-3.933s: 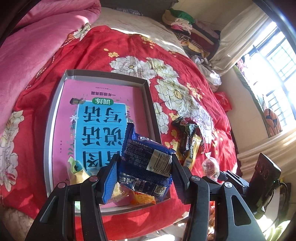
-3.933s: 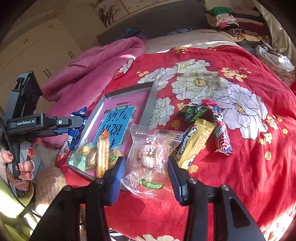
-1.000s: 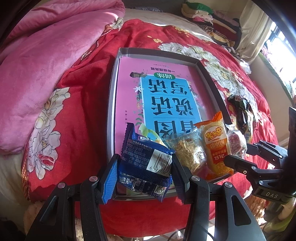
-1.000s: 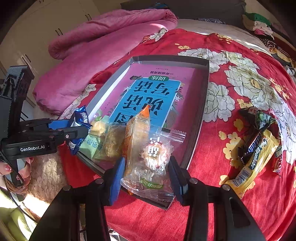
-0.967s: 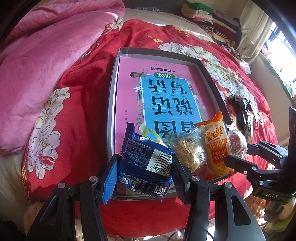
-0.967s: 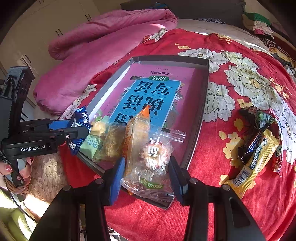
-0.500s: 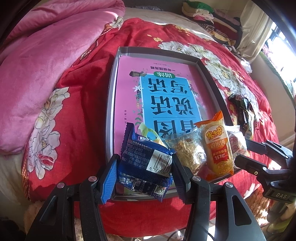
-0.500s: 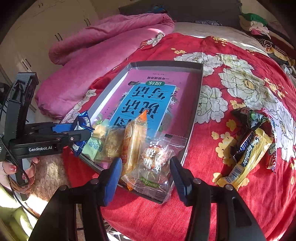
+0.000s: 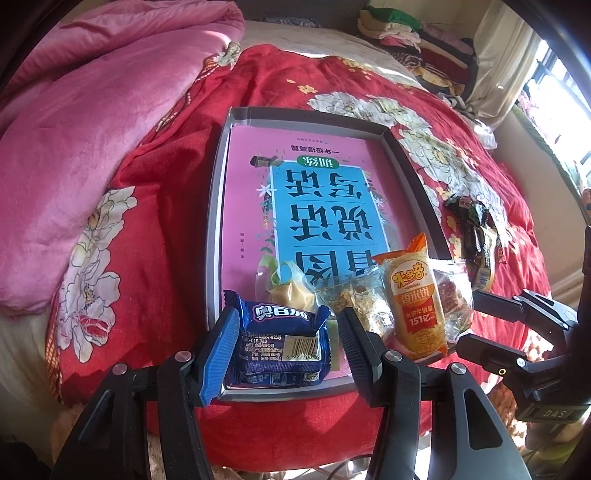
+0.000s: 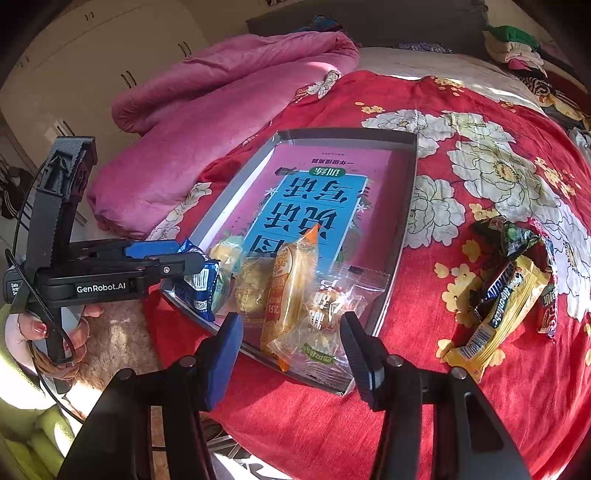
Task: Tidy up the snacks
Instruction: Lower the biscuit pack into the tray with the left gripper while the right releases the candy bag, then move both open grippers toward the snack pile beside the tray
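Note:
A grey tray (image 9: 216, 206) lined with a pink and blue book (image 9: 325, 206) lies on the red flowered bedspread. Along its near edge runs a row of snacks. The blue biscuit packet (image 9: 277, 347) lies flat in the near left corner between the fingers of my left gripper (image 9: 288, 317), which is open, with a gap at the right finger. The clear-wrapped snack (image 10: 325, 314) rests at the row's other end beside an orange rice-cake packet (image 10: 291, 288). My right gripper (image 10: 290, 321) straddles the clear snack, its jaws opening and not pressing on it.
A pile of loose snack bars (image 10: 506, 291) lies on the bedspread right of the tray. A pink quilt (image 9: 92, 129) is heaped on the left. Folded clothes (image 9: 406, 29) sit at the far end. The bed's edge runs just below the tray. A person's hand (image 10: 33, 325) holds the left gripper.
The blue packet has dropped out of the left jaws' hold and now lies flat in the tray. The right jaws have widened away from the clear snack.

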`<state>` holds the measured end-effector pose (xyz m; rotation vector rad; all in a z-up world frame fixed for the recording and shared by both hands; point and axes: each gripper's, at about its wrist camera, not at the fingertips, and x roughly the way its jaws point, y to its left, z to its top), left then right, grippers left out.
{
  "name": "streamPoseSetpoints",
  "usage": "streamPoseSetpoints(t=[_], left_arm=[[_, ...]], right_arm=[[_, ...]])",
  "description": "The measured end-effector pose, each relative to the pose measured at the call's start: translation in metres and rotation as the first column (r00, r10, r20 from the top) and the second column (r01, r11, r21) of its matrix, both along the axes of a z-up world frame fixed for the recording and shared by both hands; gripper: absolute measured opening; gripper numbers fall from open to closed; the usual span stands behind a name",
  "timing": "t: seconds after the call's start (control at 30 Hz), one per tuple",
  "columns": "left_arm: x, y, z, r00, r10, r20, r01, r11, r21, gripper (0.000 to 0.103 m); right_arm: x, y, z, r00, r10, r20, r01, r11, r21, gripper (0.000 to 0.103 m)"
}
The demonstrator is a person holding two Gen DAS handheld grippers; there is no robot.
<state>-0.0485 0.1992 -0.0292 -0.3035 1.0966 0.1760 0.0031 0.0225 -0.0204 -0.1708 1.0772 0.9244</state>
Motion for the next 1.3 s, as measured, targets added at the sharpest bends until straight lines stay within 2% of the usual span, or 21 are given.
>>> streamPoseSetpoints(t=[0.07, 0.3, 0.6, 0.83, 1.3], left_arm=[[0.001, 0.0, 0.002, 1.0, 0.0, 0.003, 0.0, 1.0, 0.001, 0.059], [0.002, 0.0, 0.01, 1.0, 0.005, 0.021, -0.005, 1.0, -0.004, 0.062], [0.007, -0.003, 0.023, 0.999, 0.014, 0.048, -0.014, 1.0, -0.006, 0.063], [0.013, -0.011, 0.028, 0.999, 0.012, 0.048, -0.012, 1.0, 0.009, 0.07], [0.026, -0.034, 0.038, 0.998, -0.031, 0.055, 0.031, 1.0, 0.005, 0.073]], right_arm=[[-0.001, 0.002, -0.001, 1.0, 0.009, -0.002, -0.009, 1.0, 0.005, 0.06], [-0.002, 0.005, 0.0, 1.0, 0.017, 0.005, -0.017, 1.0, 0.014, 0.061], [0.005, -0.009, 0.013, 0.998, -0.04, 0.041, 0.038, 0.999, 0.038, 0.061], [0.013, -0.021, 0.023, 0.993, -0.087, 0.078, 0.083, 0.995, 0.052, 0.061], [0.026, -0.059, 0.035, 0.972, -0.207, 0.107, 0.198, 0.977, 0.084, 0.061]])
